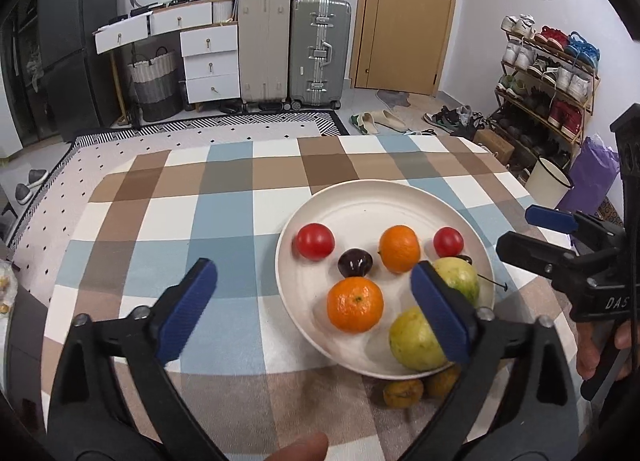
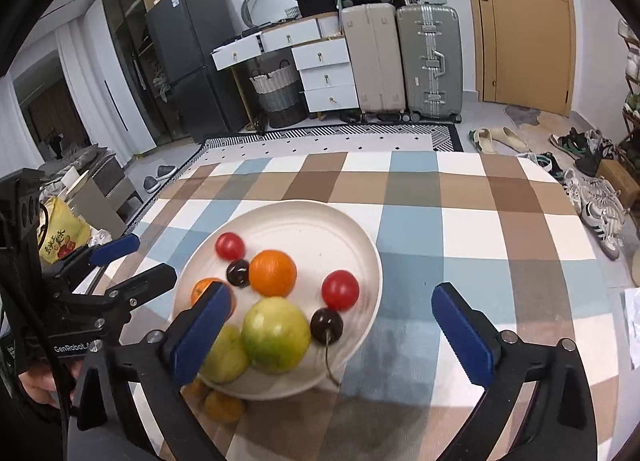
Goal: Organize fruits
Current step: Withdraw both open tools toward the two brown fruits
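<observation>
Even, bright indoor light is filling both views. Fisheye distortion is bending the edges, with black vignetting at the corners. Fruit on the plate is showing slight motion blur in the right wrist view, casting soft shadows.

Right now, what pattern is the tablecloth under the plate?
Checked blue, brown and white tablecloth; clearest in the right wrist view.

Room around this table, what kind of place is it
Most likely a lived-in home, an entry or storage room. A shoe rack stands by the door, suitcases are stacked against the wall, and a fridge stands to the left.
</observation>
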Tool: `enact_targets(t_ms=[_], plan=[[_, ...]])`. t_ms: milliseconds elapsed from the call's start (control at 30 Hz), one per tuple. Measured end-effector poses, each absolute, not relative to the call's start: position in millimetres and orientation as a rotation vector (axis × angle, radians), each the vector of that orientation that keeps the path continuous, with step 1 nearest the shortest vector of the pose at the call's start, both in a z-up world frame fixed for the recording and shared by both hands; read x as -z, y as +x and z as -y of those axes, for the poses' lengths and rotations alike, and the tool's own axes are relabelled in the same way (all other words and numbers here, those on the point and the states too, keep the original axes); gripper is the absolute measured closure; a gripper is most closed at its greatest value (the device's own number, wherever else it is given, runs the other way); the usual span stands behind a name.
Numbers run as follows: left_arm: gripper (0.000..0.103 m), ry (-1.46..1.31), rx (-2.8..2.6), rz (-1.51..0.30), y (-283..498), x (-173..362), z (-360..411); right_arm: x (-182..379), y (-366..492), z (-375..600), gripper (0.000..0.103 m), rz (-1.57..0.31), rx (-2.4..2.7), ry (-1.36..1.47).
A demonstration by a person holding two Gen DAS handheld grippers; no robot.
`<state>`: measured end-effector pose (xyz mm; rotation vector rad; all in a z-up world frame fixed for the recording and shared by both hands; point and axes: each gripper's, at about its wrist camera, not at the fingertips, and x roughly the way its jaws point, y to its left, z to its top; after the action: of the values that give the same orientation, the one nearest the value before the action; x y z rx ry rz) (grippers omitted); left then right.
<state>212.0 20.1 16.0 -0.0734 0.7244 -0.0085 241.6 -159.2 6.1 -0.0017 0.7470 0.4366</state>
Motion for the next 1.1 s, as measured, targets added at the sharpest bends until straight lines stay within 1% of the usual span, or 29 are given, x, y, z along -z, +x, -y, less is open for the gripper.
enact_targets(t_ms=[333, 533, 833, 1100], plan=[[0.001, -0.066, -0.008, -0.707, 161, -26, -17, -4, 199, 155, 0.0, -0.735, -0.456, -0.057], [0.001, -0.079, -0.02, -0.708, 135, -26, -20, 7, 184, 149, 0.0, -0.784, -0.457, -0.061], [0.001, -0.093, -0.036, -0.754, 121, -7, -28, 31, 173, 137, 0.0, -0.859, -0.452, -0.081], [0.001, -0.121, -0.037, -0.803, 121, 15, -32, 44, 170, 127, 0.001, -0.877, -0.474, -0.107]])
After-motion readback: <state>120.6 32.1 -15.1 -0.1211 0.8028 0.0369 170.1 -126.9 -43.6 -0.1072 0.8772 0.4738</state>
